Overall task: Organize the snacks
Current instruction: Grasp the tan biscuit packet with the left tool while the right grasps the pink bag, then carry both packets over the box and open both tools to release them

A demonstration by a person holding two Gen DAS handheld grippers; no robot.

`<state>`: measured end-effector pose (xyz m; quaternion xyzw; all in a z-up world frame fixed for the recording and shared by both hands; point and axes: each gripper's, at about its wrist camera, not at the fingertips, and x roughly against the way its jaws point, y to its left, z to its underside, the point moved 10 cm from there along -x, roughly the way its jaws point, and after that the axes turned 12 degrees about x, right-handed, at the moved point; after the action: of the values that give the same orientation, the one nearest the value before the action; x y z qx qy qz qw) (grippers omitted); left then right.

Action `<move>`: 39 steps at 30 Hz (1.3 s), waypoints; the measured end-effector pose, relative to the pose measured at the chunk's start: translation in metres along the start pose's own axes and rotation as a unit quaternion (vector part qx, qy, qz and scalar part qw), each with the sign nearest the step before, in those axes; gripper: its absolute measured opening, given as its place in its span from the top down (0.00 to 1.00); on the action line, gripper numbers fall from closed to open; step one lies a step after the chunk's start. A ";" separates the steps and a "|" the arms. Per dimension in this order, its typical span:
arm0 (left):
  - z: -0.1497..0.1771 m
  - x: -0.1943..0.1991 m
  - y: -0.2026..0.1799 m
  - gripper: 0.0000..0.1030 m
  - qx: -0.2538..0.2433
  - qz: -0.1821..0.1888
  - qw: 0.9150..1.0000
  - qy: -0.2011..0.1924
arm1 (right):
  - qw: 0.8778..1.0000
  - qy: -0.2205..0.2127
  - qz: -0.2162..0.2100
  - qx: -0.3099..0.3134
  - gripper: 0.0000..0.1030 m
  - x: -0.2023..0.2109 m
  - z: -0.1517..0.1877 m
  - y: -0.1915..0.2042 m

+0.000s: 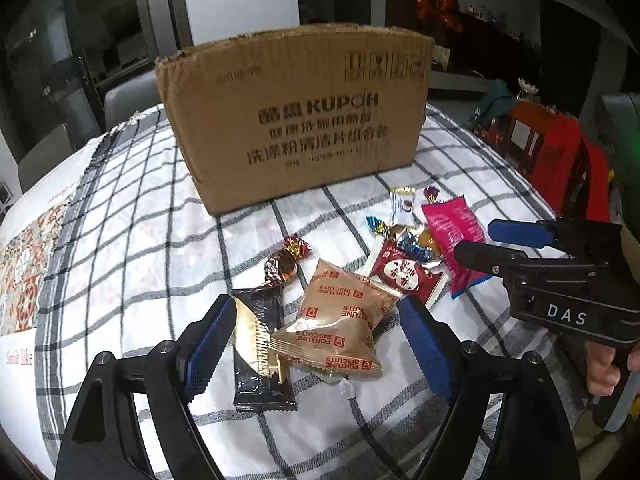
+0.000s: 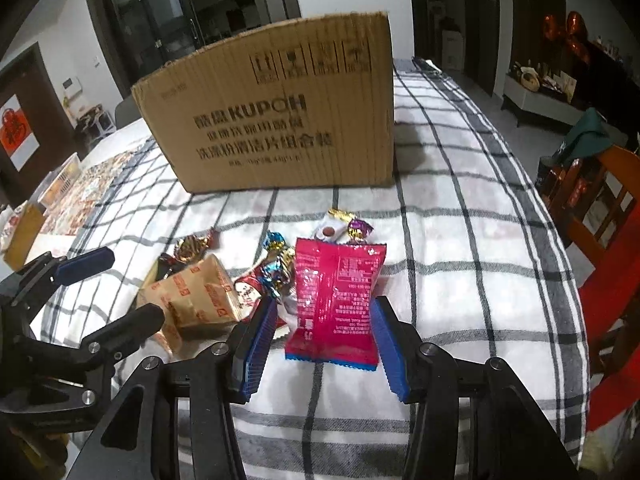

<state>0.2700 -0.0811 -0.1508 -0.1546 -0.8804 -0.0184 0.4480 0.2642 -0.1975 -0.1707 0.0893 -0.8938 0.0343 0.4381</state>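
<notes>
Surface (image 2: 460, 240), covered by a checked cloth, carries everything I work with here. Cardboard box (image 2: 272, 112), the largest item, stands upright at the far side with its printed face toward both cameras; I judge it the likely destination for the snacks, though its top opening is not visible from either wrist.

Left gripper (image 1: 316, 344): fingers spread wide, holding nothing. Between them lie two packets: the tan biscuit packet (image 1: 340, 320) and, just to its left, the black-and-gold bar (image 1: 260, 352), whose long axis runs roughly along my line of reach.

Right gripper (image 2: 324, 348): fingers likewise spread, holding nothing. The pink packet (image 2: 340, 296) lies flat directly ahead, its near end sitting between the blue pads, its long axis pointing away toward the box. The pads appear close to its side edges, but I cannot tell whether they touch.

Smaller items: a red-and-white packet (image 1: 404, 272) lies between the biscuit packet and the pink one, partly under a cluster of foil-wrapped candies (image 1: 400, 236); a brown-wrapped candy (image 1: 284, 264) lies beyond the bar.

In my judgement the right gripper is better placed for the next pick: the pink packet is already centred in its gap, so closing across the packet's short width should suffice.
</notes>
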 end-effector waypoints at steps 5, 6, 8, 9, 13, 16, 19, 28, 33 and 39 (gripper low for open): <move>0.007 -0.018 -0.002 0.18 0.003 0.014 1.000 0.021 | 1.000 0.010 -0.002 -0.010 0.52 -0.009 0.003 -0.001; 0.008 -0.022 -0.002 0.19 0.005 0.016 1.000 0.026 | 1.000 0.010 -0.002 -0.011 0.52 -0.009 0.003 -0.001; 0.009 -0.027 -0.001 0.24 0.011 0.015 0.999 0.031 | 1.000 0.013 -0.003 -0.012 0.52 -0.012 0.003 -0.002; 0.010 -0.030 -0.001 0.25 0.013 0.016 0.999 0.035 | 1.000 0.015 -0.004 -0.014 0.52 -0.013 0.004 -0.001; 0.012 -0.037 -0.002 0.34 0.020 0.020 0.999 0.041 | 1.000 0.018 -0.004 -0.012 0.52 -0.017 0.004 -0.002; 0.011 -0.037 -0.004 0.41 0.021 0.022 0.999 0.040 | 1.000 0.019 -0.002 -0.010 0.57 -0.018 0.005 -0.002; 0.011 -0.036 -0.004 0.46 0.024 0.022 0.999 0.039 | 1.000 0.016 0.001 -0.006 0.59 -0.016 0.006 -0.001; 0.005 -0.020 -0.002 0.48 0.038 0.020 0.999 0.019 | 1.000 -0.003 0.003 -0.005 0.63 -0.002 0.003 0.000; -0.005 -0.006 -0.005 0.48 0.036 0.016 0.999 -0.005 | 1.000 -0.020 0.000 -0.008 0.63 0.013 -0.002 0.001; -0.016 0.012 -0.009 0.48 0.047 0.021 0.998 -0.027 | 0.999 -0.041 -0.009 -0.005 0.63 0.032 -0.012 0.005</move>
<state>0.2737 -0.0894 -0.1309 -0.1524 -0.8885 0.0366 0.4312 0.2533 -0.1948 -0.1382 0.0962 -0.9105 0.0218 0.4016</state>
